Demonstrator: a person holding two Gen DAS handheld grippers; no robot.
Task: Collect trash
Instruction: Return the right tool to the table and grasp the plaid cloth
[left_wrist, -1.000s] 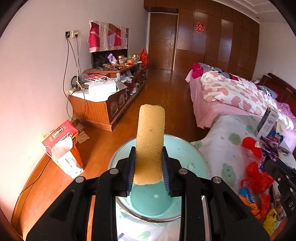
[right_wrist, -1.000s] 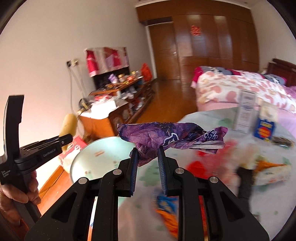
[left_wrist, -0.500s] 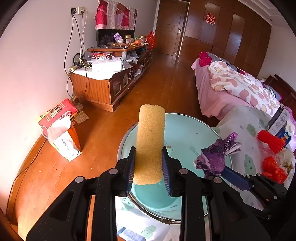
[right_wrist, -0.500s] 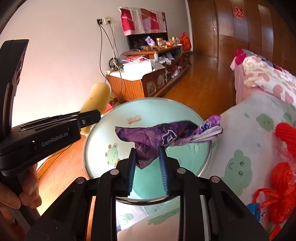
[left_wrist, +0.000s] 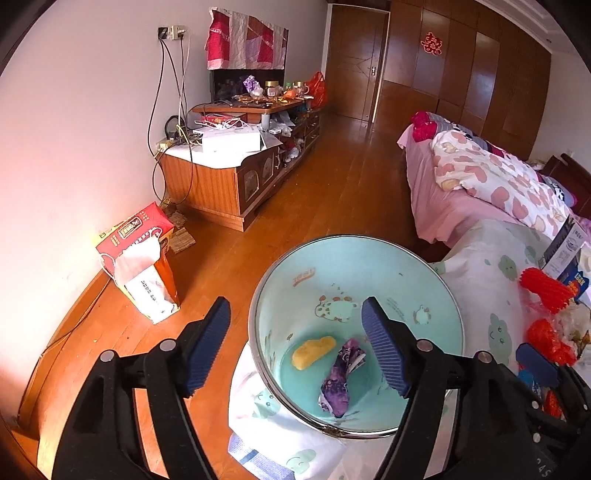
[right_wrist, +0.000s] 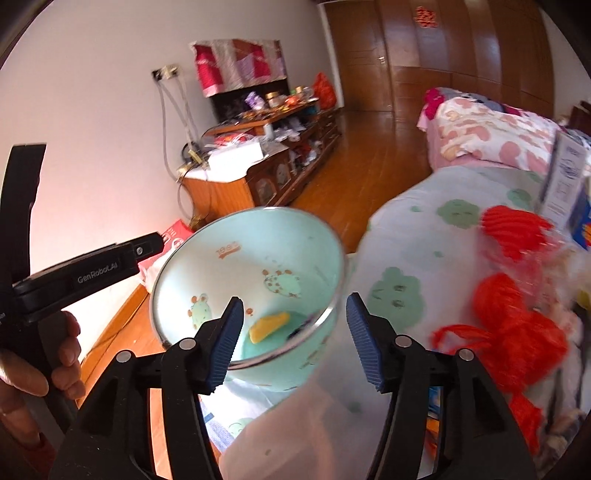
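Left wrist view: we see our left gripper (left_wrist: 295, 345) and right gripper (right_wrist: 295, 339) opening, both empty. The sponge (left_wrist: 314, 352) and wrapper (left_wrist: 341, 373) lie in the bowl (left_wrist: 369, 258). Both look light and squishy; we would pinch their middles.

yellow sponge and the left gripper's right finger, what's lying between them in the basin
The crumpled purple wrapper lies between the yellow sponge and that finger, on the bottom of the mint-green basin; the left wrist view shows it.
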